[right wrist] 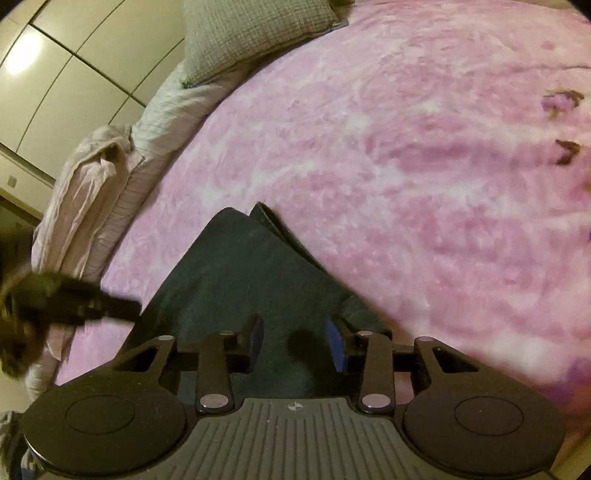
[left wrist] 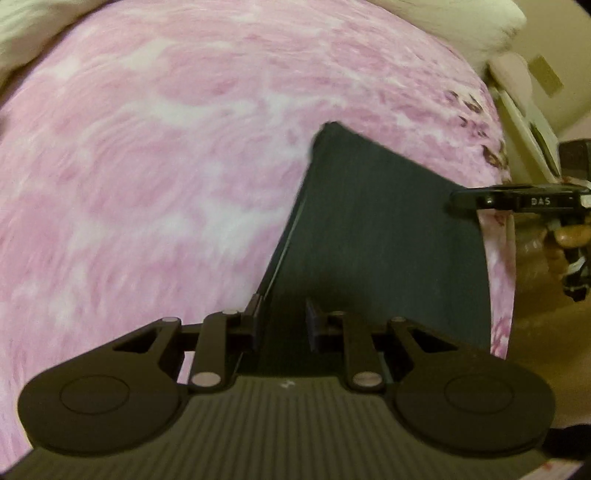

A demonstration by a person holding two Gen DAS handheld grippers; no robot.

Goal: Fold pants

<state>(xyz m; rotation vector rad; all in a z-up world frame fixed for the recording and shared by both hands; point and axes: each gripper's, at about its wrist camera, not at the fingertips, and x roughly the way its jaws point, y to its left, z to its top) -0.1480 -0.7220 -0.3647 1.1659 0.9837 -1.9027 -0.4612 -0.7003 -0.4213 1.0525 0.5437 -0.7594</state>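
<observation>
The dark pants (left wrist: 369,229) lie folded flat on the pink bedspread (left wrist: 147,184), narrowing to a corner at the far end. My left gripper (left wrist: 283,325) hovers over their near left edge, jaws a little apart with only flat cloth beneath them. In the right wrist view the pants (right wrist: 236,273) show a second layer peeking out along their right side. My right gripper (right wrist: 295,343) stands open above the near part of the cloth, pads not pressing on it. Each gripper appears in the other's view: the right gripper (left wrist: 465,201) from the side, the left gripper (right wrist: 129,306) blurred.
A checked grey pillow (right wrist: 251,33) lies at the head of the bed, with a striped folded duvet (right wrist: 110,177) along the left edge. Pale wardrobe doors (right wrist: 74,55) stand behind. Cream bedding (left wrist: 461,22) sits at the far right. The pink bedspread (right wrist: 406,184) stretches wide.
</observation>
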